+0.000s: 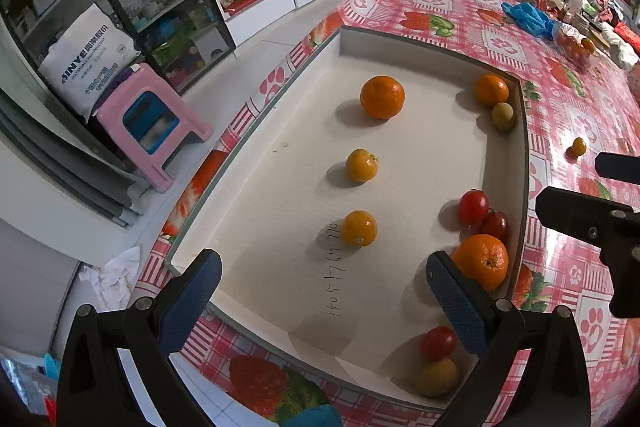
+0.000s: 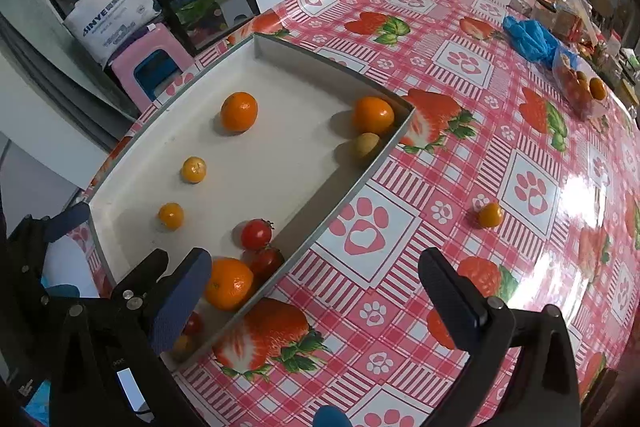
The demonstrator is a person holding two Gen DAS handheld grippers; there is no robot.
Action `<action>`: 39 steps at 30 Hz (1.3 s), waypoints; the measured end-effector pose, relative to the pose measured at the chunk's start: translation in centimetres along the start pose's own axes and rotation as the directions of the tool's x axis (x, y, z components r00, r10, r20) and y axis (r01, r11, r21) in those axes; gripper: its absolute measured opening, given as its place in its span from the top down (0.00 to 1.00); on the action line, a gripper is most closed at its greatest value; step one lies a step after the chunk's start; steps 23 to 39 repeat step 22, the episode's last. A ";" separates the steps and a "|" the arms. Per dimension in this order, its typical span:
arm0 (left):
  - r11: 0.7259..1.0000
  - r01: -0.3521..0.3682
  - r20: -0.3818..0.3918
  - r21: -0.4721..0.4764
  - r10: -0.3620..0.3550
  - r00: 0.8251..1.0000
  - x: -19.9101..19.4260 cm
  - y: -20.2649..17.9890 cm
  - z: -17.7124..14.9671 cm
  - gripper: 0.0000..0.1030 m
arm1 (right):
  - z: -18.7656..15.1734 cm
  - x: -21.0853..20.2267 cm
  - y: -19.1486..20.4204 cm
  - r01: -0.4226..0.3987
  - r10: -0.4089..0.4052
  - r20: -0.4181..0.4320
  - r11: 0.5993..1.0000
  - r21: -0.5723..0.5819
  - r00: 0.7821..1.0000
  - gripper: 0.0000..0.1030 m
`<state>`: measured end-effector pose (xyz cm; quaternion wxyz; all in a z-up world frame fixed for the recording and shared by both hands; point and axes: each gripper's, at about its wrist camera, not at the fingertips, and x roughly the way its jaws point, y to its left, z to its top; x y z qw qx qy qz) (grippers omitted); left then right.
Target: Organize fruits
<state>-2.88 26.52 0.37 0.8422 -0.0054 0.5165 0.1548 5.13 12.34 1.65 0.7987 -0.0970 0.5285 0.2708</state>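
Since one small orange fruit (image 2: 490, 215) sits alone on the pink strawberry-print tablecloth (image 2: 460, 155) outside the shallow white tray (image 2: 352, 183), centre the empty, wide-open right gripper (image 2: 316, 291) on it and squeeze gently; left gripper (image 1: 324, 291) is open and empty too.

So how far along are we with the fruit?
Mostly done: the tray already holds oranges, small yellow-orange fruits, red tomatoes and greenish ones. Nothing is in hand; the left hand-held gripper and right hand-held gripper are both open and empty. Left: one small orange fruit on the tablecloth ahead of the right one, outside the tray.
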 end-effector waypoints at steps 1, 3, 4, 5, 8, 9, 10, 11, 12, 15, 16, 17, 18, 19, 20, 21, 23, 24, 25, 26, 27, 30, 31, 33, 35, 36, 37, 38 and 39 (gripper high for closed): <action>1.000 -0.001 -0.001 0.000 0.001 1.000 0.0 0.0 0.0 0.00 | 0.0 0.0 0.1 0.000 0.000 0.000 1.000 -0.004 1.000 0.00; 1.000 -0.001 -0.003 -0.002 0.001 1.000 0.0 0.1 0.0 0.00 | -0.1 0.1 0.3 -0.002 0.002 -0.001 1.000 -0.009 1.000 0.00; 1.000 -0.001 -0.002 -0.003 0.001 1.000 0.0 0.2 0.0 0.00 | -0.1 0.1 0.4 -0.003 0.003 -0.003 1.000 -0.011 1.000 0.00; 1.000 0.000 -0.001 -0.002 0.000 1.000 0.0 0.2 0.0 0.00 | -0.2 0.1 0.4 -0.003 0.003 -0.004 1.000 -0.012 1.000 0.00; 1.000 -0.001 0.002 0.002 0.001 1.000 -0.1 0.2 -0.1 0.00 | -0.2 0.2 0.6 -0.004 0.004 -0.006 1.000 -0.015 1.000 0.00; 1.000 -0.001 0.002 0.002 0.001 1.000 -0.1 0.2 -0.1 0.00 | -0.3 0.1 0.6 -0.004 0.004 -0.005 1.000 -0.015 1.000 0.00; 1.000 0.000 0.002 0.002 0.000 1.000 0.0 0.2 -0.1 0.00 | -0.3 0.1 0.6 -0.004 0.004 -0.005 1.000 -0.015 1.000 0.00; 1.000 0.001 0.002 0.002 -0.001 1.000 0.0 0.2 -0.1 0.00 | -0.3 0.1 0.6 -0.004 0.004 -0.005 1.000 -0.015 1.000 0.00; 1.000 0.001 0.002 0.001 -0.001 1.000 -0.1 0.2 0.0 0.00 | -0.3 0.1 0.6 -0.004 0.004 -0.005 1.000 -0.015 1.000 0.00; 1.000 0.000 0.001 0.001 0.000 1.000 -0.1 0.2 0.0 0.00 | -0.3 0.1 0.6 -0.004 0.004 -0.006 1.000 -0.015 1.000 0.00; 1.000 0.000 0.001 0.000 0.000 1.000 -0.1 0.2 0.0 0.00 | -0.3 0.2 0.7 -0.003 0.003 -0.007 1.000 -0.016 1.000 0.00; 1.000 0.002 0.000 -0.001 -0.002 1.000 -0.1 0.2 0.0 0.00 | -0.4 0.2 0.7 -0.004 0.003 -0.008 1.000 -0.016 1.000 0.00; 1.000 0.004 0.002 -0.001 -0.004 1.000 -0.1 0.2 0.0 0.00 | -0.4 0.2 0.8 -0.004 0.004 -0.009 1.000 -0.017 1.000 0.00; 1.000 0.002 0.005 -0.001 -0.002 1.000 -0.1 0.1 -0.1 0.00 | -0.5 0.2 0.9 -0.005 0.004 -0.009 1.000 -0.019 1.000 0.00; 1.000 0.002 0.014 -0.002 -0.002 1.000 -0.2 0.1 0.0 0.00 | -0.5 0.2 0.9 -0.005 0.004 -0.009 1.000 -0.020 1.000 0.00; 1.000 0.003 0.021 -0.005 -0.003 1.000 -0.3 0.1 0.0 0.00 | -0.5 0.2 0.9 -0.005 0.005 -0.009 1.000 -0.020 1.000 0.00; 1.000 0.007 0.025 -0.008 -0.007 1.000 -0.4 0.2 0.0 0.00 | -0.5 0.2 1.0 -0.006 0.006 -0.009 1.000 -0.020 1.000 0.00; 1.000 0.007 0.025 -0.008 -0.007 1.000 -0.4 0.2 0.0 0.00 | -0.5 0.2 1.0 -0.006 0.006 -0.009 1.000 -0.020 1.000 0.00; 1.000 0.007 0.025 -0.008 -0.007 1.000 -0.4 0.2 0.0 0.00 | -0.5 0.2 1.0 -0.006 0.006 -0.009 1.000 -0.020 1.000 0.00; 1.000 0.007 0.025 -0.008 -0.007 1.000 -0.4 0.2 0.0 0.00 | -0.5 0.2 1.0 -0.006 0.006 -0.009 1.000 -0.020 1.000 0.00; 1.000 0.007 0.025 -0.008 -0.007 1.000 -0.4 0.2 0.0 0.00 | -0.5 0.2 1.0 -0.006 0.006 -0.009 1.000 -0.020 1.000 0.00; 1.000 0.007 0.025 -0.008 -0.007 1.000 -0.4 0.2 0.0 0.00 | -0.5 0.2 1.0 -0.006 0.006 -0.009 1.000 -0.020 1.000 0.00; 1.000 0.007 0.025 -0.008 -0.007 1.000 -0.4 0.2 0.0 0.00 | -0.5 0.2 1.0 -0.006 0.006 -0.009 1.000 -0.020 1.000 0.00; 1.000 0.007 0.025 -0.008 -0.007 1.000 -0.4 0.2 0.0 0.00 | -0.5 0.2 1.0 -0.006 0.006 -0.009 1.000 -0.020 1.000 0.00; 1.000 0.007 0.025 -0.008 -0.007 1.000 -0.4 0.2 0.0 0.00 | -0.5 0.2 1.0 -0.006 0.006 -0.009 1.000 -0.020 1.000 0.00; 1.000 0.007 0.025 -0.008 -0.007 1.000 -0.4 0.2 0.0 0.00 | -0.5 0.2 1.0 -0.006 0.006 -0.009 1.000 -0.020 1.000 0.00; 1.000 0.007 0.025 -0.008 -0.007 1.000 -0.4 0.2 0.0 0.00 | -0.5 0.2 1.0 -0.006 0.006 -0.009 1.000 -0.020 1.000 0.00; 1.000 0.007 0.025 -0.008 -0.007 1.000 -0.4 0.2 0.0 0.00 | -0.5 0.2 1.0 -0.006 0.006 -0.009 1.000 -0.020 1.000 0.00; 1.000 0.007 0.025 -0.008 -0.007 1.000 -0.4 0.2 0.0 0.00 | -0.5 0.2 1.0 -0.006 0.006 -0.009 1.000 -0.020 1.000 0.00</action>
